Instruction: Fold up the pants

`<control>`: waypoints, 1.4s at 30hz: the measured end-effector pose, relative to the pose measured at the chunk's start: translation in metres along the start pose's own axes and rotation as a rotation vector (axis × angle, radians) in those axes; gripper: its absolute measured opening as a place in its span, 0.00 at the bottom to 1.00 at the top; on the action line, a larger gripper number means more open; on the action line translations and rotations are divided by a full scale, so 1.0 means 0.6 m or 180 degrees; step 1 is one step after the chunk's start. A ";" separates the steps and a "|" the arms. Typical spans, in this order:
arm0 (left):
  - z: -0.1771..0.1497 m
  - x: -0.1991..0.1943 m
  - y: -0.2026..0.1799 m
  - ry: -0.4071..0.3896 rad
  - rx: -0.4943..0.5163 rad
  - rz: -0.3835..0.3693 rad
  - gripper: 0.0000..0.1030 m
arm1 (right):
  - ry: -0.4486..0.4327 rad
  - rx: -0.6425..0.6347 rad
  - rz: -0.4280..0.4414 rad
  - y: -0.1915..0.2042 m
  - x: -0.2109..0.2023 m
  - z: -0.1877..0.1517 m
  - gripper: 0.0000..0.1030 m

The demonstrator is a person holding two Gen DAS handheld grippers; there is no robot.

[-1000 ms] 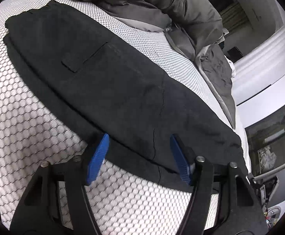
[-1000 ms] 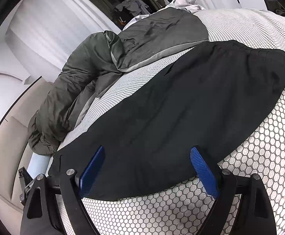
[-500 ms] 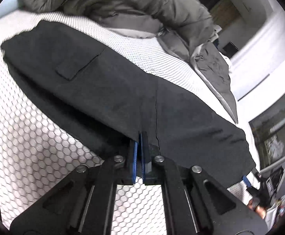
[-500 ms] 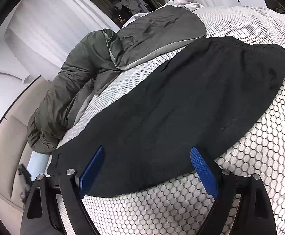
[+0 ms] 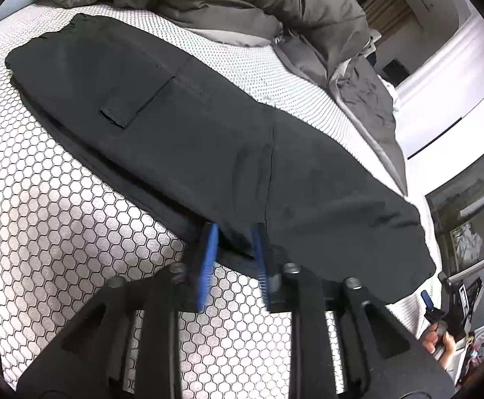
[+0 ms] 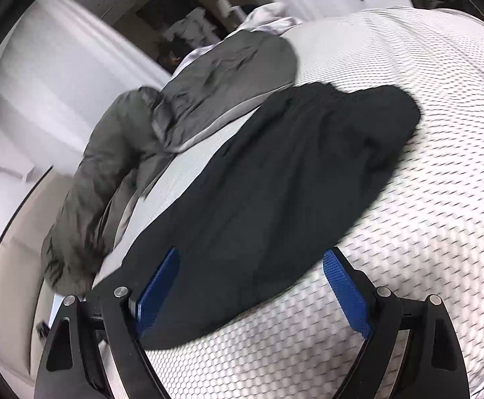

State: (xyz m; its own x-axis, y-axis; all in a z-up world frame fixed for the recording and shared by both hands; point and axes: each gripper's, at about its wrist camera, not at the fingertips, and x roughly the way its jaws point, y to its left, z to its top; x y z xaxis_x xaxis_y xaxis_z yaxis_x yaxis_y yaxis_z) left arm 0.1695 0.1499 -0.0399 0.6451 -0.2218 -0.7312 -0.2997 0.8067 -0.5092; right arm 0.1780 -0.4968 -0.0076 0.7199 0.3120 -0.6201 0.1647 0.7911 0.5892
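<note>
the pants (image 5: 208, 139) lie flat on the bed (image 5: 42, 216), beside a grey duvet (image 5: 242, 0). my left fingers (image 5: 233, 249) have just been opening, pants' near edge between them, ungripped. my right fingers (image 6: 251, 286) gape wide over the pants, grasping nothing

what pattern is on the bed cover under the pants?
White bed cover with a dark-outlined hexagon pattern; the black pants lie on it. Clearest in the left wrist view.
</note>
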 end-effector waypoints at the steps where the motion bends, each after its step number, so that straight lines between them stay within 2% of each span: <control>1: 0.000 0.002 0.002 0.0014 -0.0024 0.0016 0.22 | -0.0006 0.0079 -0.0084 -0.014 0.005 0.005 0.88; 4: 0.001 0.021 0.022 0.0062 -0.0157 0.0048 0.22 | 0.0080 0.0341 -0.0225 -0.057 0.034 0.019 0.78; 7: 0.007 0.032 0.035 0.0058 -0.0184 -0.0005 0.22 | -0.0050 0.0656 -0.0127 -0.094 0.051 0.050 0.65; 8: 0.005 0.035 0.038 0.0059 -0.0178 -0.0009 0.22 | -0.0115 0.0762 -0.0103 -0.105 0.053 0.061 0.51; 9: 0.005 0.037 0.038 0.0062 -0.0167 -0.0015 0.22 | -0.0184 0.0804 -0.0092 -0.115 0.054 0.073 0.32; 11: 0.004 0.037 0.039 0.0064 -0.0144 -0.0025 0.22 | -0.0221 0.0781 -0.0044 -0.123 0.055 0.084 0.20; 12: 0.005 0.038 0.039 0.0069 -0.0143 -0.0029 0.22 | -0.0260 0.0730 -0.0025 -0.118 0.049 0.086 0.19; 14: 0.006 0.038 0.040 0.0080 -0.0163 -0.0045 0.22 | -0.0334 0.0574 -0.0047 -0.105 0.028 0.092 0.19; 16: 0.007 0.039 0.040 0.0083 -0.0158 -0.0041 0.22 | -0.0352 0.0493 -0.0196 -0.105 0.020 0.093 0.19; 18: 0.007 0.035 0.038 0.0089 -0.0135 -0.0035 0.22 | -0.0093 0.0564 -0.0392 -0.123 0.045 0.086 0.26; 20: 0.011 0.021 0.042 0.0074 -0.0192 -0.0097 0.22 | -0.0018 0.0767 -0.0263 -0.144 0.049 0.075 0.29; 21: 0.015 0.005 0.048 0.0006 -0.0262 -0.0117 0.23 | -0.0058 0.0841 -0.0154 -0.147 0.036 0.076 0.37; 24: 0.034 -0.041 0.073 -0.0329 -0.0373 -0.0108 0.25 | -0.0301 0.0871 -0.0143 -0.144 -0.009 0.076 0.54; 27: 0.060 -0.056 0.112 -0.0485 -0.0531 0.0090 0.25 | -0.0362 0.0852 -0.0121 -0.145 -0.028 0.072 0.55; 28: 0.069 -0.048 0.129 -0.0467 -0.0626 0.0178 0.25 | -0.0333 0.0895 -0.0077 -0.147 -0.028 0.070 0.55; 31: 0.084 -0.025 0.150 -0.0376 -0.0705 0.0220 0.24 | -0.0249 0.0967 -0.0045 -0.150 -0.018 0.063 0.55; 32: 0.088 -0.021 0.149 -0.0399 -0.0667 0.0241 0.20 | -0.0240 0.0949 -0.0057 -0.149 -0.016 0.064 0.55; 33: 0.090 -0.021 0.146 -0.0432 -0.0609 0.0270 0.05 | -0.0236 0.0939 -0.0062 -0.149 -0.014 0.063 0.55; 34: 0.094 -0.026 0.138 -0.0505 -0.0506 0.0345 0.00 | -0.0234 0.0926 -0.0058 -0.145 -0.011 0.064 0.55; 37: 0.102 -0.045 0.118 -0.0691 -0.0319 0.0391 0.00 | -0.0233 0.0877 -0.0082 -0.129 -0.002 0.063 0.55; 39: 0.104 -0.034 0.119 -0.0619 -0.0217 0.0503 0.00 | -0.0220 0.0861 -0.0087 -0.130 -0.005 0.061 0.55; 41: 0.103 -0.005 0.137 -0.0343 -0.0313 0.0676 0.01 | -0.0203 0.0859 -0.0086 -0.128 0.002 0.062 0.55; 42: 0.099 0.000 0.152 -0.0275 -0.0464 0.0598 0.01 | -0.0190 0.0862 -0.0082 -0.127 0.005 0.062 0.55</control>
State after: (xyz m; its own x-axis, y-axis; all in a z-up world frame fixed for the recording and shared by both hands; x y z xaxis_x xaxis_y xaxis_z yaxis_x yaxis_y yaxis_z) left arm 0.1842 0.2560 -0.0593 0.6242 -0.0228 -0.7810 -0.5143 0.7404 -0.4327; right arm 0.1926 -0.5758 -0.0350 0.7502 0.2558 -0.6097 0.3518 0.6263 0.6957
